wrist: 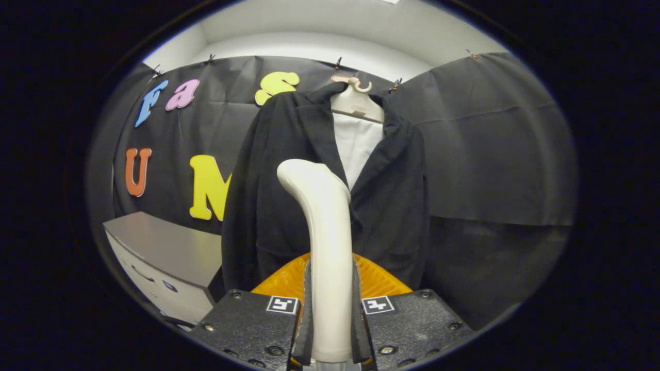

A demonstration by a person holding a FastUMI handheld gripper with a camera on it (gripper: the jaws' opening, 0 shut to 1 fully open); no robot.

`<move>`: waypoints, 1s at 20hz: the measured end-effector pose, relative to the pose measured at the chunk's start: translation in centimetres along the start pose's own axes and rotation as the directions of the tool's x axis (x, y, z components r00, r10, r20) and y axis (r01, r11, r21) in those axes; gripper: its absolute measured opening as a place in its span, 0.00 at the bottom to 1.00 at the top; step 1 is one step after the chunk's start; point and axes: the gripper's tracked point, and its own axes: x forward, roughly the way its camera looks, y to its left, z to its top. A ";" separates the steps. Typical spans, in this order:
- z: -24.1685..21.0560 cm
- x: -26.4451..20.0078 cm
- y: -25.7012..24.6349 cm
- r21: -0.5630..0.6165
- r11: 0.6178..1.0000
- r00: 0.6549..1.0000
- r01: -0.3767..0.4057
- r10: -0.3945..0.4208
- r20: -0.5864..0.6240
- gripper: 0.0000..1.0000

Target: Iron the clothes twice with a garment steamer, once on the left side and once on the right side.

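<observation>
Two things sit left of my line: a grey cabinet (165, 252) low beside the jacket, its corner near the hem, so I judge leftward swings need care; ahead, the dark jacket (289, 196) hangs open on a hanger (356, 100), spread flat for steaming; my gripper (330, 309) has its fingers clamped on the steamer (322, 226) handle, its head curving up towards the left panel; to the right, bare cloth wall, free room.
</observation>
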 end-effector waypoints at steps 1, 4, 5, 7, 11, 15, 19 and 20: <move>-0.7 -0.1 0.1 -0.007 1.000 1.000 0.007 -0.007 -0.011 0.32; -3.1 -0.4 0.4 -0.022 1.000 0.999 0.014 -0.016 -0.052 0.32; -4.0 -0.4 0.5 -0.027 1.000 0.997 0.016 -0.018 -0.069 0.32; -5.7 -0.3 0.6 -0.033 0.999 0.995 0.020 -0.023 -0.102 0.32; -9.2 -0.3 0.9 -0.036 0.999 0.985 0.025 -0.031 -0.170 0.32; -13.0 -0.1 1.2 -0.043 0.999 0.970 0.031 -0.041 -0.239 0.32; -16.6 0.0 1.2 -0.055 0.998 0.952 0.042 -0.057 -0.301 0.32; -17.5 -0.2 1.2 -0.057 0.997 0.946 0.045 -0.061 -0.318 0.32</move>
